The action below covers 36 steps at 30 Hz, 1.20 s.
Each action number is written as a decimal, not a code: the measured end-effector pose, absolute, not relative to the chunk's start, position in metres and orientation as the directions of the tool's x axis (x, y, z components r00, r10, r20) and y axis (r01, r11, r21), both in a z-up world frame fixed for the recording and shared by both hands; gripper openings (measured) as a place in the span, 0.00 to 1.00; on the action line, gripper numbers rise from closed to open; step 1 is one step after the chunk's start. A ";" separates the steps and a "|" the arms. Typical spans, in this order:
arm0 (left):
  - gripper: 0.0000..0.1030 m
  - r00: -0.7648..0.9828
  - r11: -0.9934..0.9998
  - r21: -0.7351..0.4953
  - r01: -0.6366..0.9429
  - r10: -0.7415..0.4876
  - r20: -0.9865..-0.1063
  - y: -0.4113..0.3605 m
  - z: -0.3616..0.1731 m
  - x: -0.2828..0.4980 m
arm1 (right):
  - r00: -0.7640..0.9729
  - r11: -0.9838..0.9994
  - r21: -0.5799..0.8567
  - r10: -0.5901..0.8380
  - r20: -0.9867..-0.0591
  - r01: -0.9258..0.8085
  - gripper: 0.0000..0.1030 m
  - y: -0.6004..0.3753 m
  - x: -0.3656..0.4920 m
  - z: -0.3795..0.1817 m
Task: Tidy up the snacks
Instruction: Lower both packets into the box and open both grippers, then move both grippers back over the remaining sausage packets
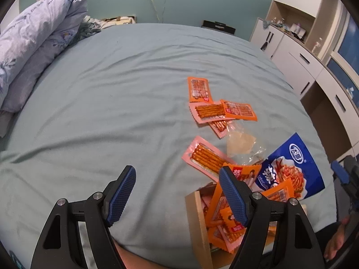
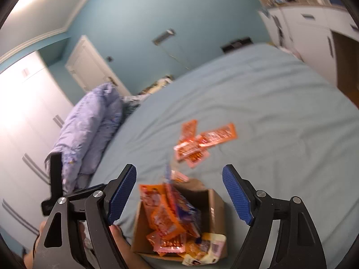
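A brown cardboard box (image 1: 197,224) stuffed with orange and pink snack packets sits on the bed at the near edge; it also shows in the right wrist view (image 2: 215,204). A large blue snack bag (image 1: 296,163) leans out of it. Loose orange and pink packets (image 1: 215,109) lie further out on the sheet, with a pink one (image 1: 204,154) and a clear wrapper (image 1: 240,145) nearer. My left gripper (image 1: 177,196) is open and empty, left of the box. My right gripper (image 2: 179,197) is open and empty above the box.
The blue-green bed sheet (image 1: 101,103) spreads wide on the left. A lilac duvet (image 1: 33,44) is heaped at the far left. White cabinets (image 1: 309,51) line the right side. The loose packets also show in the right wrist view (image 2: 199,141).
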State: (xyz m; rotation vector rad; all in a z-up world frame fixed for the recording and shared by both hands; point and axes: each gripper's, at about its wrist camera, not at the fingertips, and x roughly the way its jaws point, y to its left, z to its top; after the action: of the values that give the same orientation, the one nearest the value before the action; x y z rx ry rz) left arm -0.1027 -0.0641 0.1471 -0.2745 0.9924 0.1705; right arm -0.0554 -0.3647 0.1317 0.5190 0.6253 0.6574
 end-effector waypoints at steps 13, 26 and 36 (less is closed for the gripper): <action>0.75 0.504 0.948 -0.176 -0.264 -0.020 -0.864 -0.055 0.138 -0.093 | 0.630 0.738 0.582 0.640 -0.440 -0.342 0.76 -0.346 -0.058 0.152; 0.75 0.445 0.975 -0.014 -0.220 0.088 -0.891 -0.037 0.114 -0.027 | 0.622 0.819 0.528 0.538 -0.569 -0.226 0.76 -0.360 0.004 0.156; 0.75 0.302 0.992 -0.102 -0.075 -0.075 -0.950 -0.060 0.062 0.033 | 0.565 0.850 0.505 0.492 -0.663 -0.147 0.76 -0.346 0.056 0.138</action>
State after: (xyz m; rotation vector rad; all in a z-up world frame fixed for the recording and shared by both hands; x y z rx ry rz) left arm 0.0332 -0.0603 0.0624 -0.1357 1.2654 -0.0003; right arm 0.0564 -0.3465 0.1379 0.4223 0.8977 0.3888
